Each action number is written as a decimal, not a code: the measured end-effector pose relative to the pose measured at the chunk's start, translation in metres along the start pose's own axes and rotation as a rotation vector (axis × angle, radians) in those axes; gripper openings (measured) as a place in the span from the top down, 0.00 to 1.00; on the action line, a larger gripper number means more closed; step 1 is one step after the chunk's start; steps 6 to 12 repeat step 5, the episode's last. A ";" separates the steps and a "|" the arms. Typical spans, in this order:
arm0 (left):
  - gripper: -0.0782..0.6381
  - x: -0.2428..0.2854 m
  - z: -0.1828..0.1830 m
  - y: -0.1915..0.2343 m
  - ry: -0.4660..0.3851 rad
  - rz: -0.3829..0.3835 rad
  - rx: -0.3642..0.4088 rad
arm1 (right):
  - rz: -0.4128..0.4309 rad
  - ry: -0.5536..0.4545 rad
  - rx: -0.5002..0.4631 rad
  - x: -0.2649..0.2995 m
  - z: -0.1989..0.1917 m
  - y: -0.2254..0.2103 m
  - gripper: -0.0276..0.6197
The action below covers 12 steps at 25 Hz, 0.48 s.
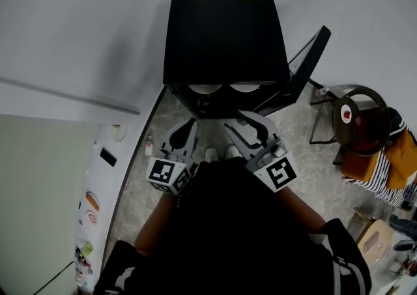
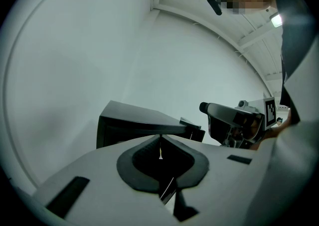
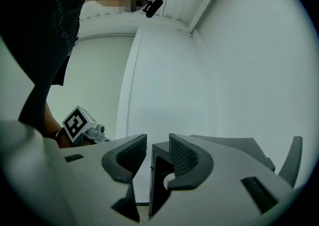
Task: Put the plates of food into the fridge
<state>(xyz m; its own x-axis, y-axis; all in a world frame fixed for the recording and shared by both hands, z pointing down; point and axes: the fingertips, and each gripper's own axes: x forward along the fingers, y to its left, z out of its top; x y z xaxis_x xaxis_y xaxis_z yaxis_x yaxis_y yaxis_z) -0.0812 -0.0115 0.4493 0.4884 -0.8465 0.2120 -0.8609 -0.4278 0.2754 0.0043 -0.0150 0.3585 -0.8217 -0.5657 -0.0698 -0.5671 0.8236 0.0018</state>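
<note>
A black mini fridge [image 1: 225, 40] stands on the floor against the wall, its door [image 1: 306, 66] swung open to the right. Two white plates [image 1: 206, 89] [image 1: 244, 87] show side by side just inside its opening. My left gripper [image 1: 191, 122] hovers in front of the fridge with its jaws shut and nothing in them; its tips [image 2: 160, 137] meet in the left gripper view. Beside it, my right gripper [image 1: 240, 121] is open. A gap shows between its pads [image 3: 133, 152], with nothing held. Through that gap I see the fridge's dark opening [image 3: 158, 190].
A small round table [image 1: 373, 101] at the right holds a dark plate with something red [image 1: 352, 118]. Beyond it lie striped and orange cloths [image 1: 384, 163]. A white panel with magnets [image 1: 91, 215] runs along the left. The person's body fills the lower middle.
</note>
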 end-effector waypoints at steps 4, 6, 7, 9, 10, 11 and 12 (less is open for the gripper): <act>0.86 -0.002 0.008 0.000 -0.028 0.003 0.009 | 0.000 -0.014 -0.003 -0.004 0.004 0.002 0.72; 0.86 -0.003 0.010 0.000 -0.034 0.004 0.013 | -0.001 -0.014 -0.004 -0.005 0.004 0.003 0.72; 0.86 -0.003 0.010 0.000 -0.034 0.004 0.013 | -0.001 -0.014 -0.004 -0.005 0.004 0.003 0.72; 0.86 -0.003 0.010 0.000 -0.034 0.004 0.013 | -0.001 -0.014 -0.004 -0.005 0.004 0.003 0.72; 0.86 -0.003 0.010 0.000 -0.034 0.004 0.013 | -0.001 -0.014 -0.004 -0.005 0.004 0.003 0.72; 0.86 -0.003 0.010 0.000 -0.034 0.004 0.013 | -0.001 -0.014 -0.004 -0.005 0.004 0.003 0.72; 0.86 -0.003 0.010 0.000 -0.034 0.004 0.013 | -0.001 -0.014 -0.004 -0.005 0.004 0.003 0.72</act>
